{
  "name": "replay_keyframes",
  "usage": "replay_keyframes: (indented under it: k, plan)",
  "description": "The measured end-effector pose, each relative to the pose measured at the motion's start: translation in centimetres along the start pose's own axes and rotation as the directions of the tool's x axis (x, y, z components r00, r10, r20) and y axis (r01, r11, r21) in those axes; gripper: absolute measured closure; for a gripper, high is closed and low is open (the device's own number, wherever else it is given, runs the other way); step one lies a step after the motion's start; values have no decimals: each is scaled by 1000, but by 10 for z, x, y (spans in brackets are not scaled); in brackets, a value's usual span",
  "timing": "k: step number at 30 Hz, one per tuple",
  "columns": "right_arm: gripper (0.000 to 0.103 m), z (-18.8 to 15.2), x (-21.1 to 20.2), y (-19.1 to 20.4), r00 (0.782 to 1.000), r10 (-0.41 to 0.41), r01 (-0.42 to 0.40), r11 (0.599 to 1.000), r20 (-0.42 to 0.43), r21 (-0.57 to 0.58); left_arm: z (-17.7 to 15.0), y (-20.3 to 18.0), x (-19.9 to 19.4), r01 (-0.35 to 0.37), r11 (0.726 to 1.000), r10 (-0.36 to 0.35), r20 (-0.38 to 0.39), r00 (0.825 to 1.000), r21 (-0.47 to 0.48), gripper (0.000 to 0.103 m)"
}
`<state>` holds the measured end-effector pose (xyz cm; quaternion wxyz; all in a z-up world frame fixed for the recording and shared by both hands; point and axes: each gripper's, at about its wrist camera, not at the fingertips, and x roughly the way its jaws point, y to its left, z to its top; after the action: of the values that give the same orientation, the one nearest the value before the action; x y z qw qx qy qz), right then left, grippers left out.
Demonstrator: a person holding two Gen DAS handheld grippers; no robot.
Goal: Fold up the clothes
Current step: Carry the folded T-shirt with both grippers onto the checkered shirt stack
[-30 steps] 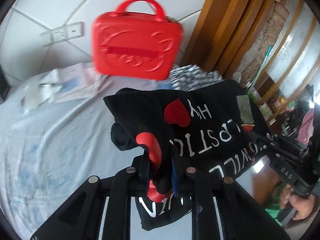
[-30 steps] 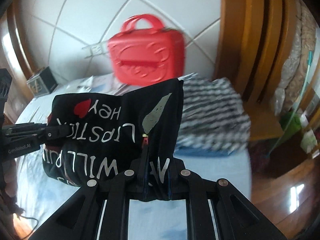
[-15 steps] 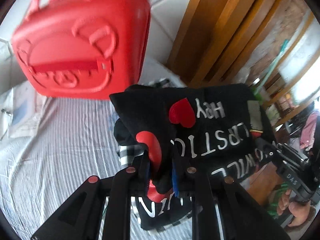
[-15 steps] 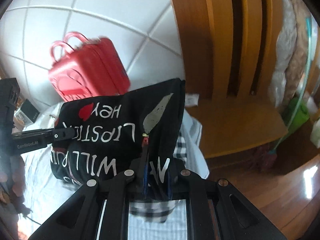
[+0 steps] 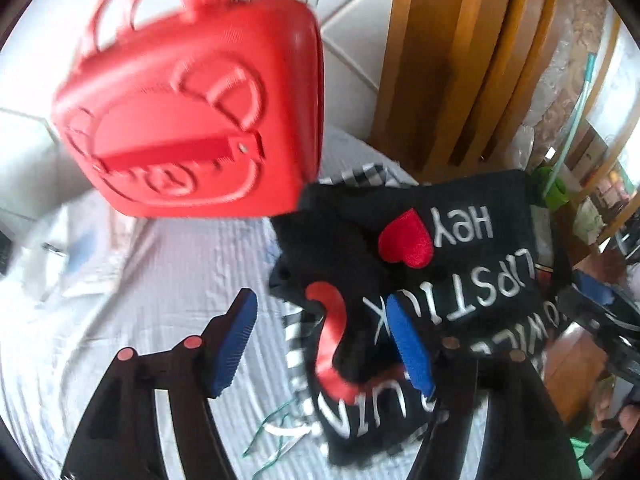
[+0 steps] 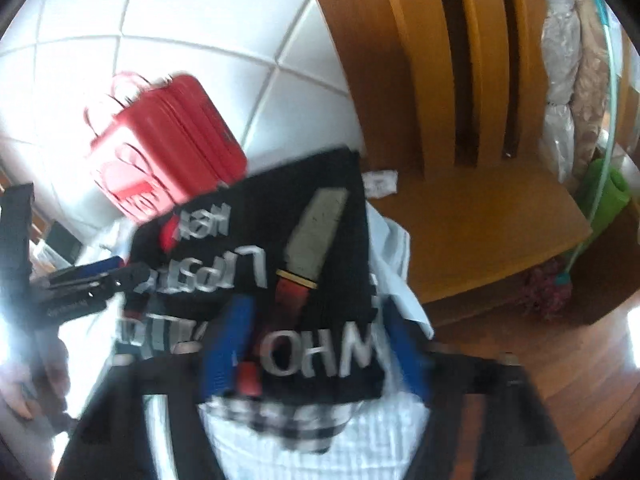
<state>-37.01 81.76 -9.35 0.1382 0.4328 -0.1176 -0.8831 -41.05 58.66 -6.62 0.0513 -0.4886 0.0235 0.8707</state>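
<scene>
A folded black T-shirt (image 5: 460,264) with white lettering and a red heart lies on top of a black-and-white checked garment (image 5: 296,344). It also shows in the right wrist view (image 6: 280,240), above the checked garment (image 6: 280,420). My left gripper (image 5: 324,344) is open, its blue pads (image 5: 236,340) spread either side of the shirt's left edge. My right gripper (image 6: 316,344) is open too, pads (image 6: 226,344) apart around the shirt's right end. The left gripper also shows in the right wrist view (image 6: 88,280).
A red hard case (image 5: 192,104) stands on the light striped bedsheet (image 5: 160,280) behind the clothes. A wooden headboard (image 5: 452,60) and wooden shelf (image 6: 480,220) stand to the right, with a wooden floor (image 6: 560,360) below. White quilted wall behind.
Both grippers were shut on the black T-shirt and carried it right, over the checked garment. Now both have opened and let it go; the shirt rests on the pile.
</scene>
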Motion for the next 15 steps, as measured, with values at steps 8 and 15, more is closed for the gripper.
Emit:
replay_keyframes:
  k: [8, 15]
  plan:
    - [1, -38, -40, 32, 999, -53, 53, 994, -4, -100, -32, -17, -50, 51, 998, -52, 40, 998, 33, 36]
    - [1, -72, -46, 45, 997, -71, 67, 990, -31, -123, -53, -31, -57, -5, 998, 6, -33, 999, 59, 36]
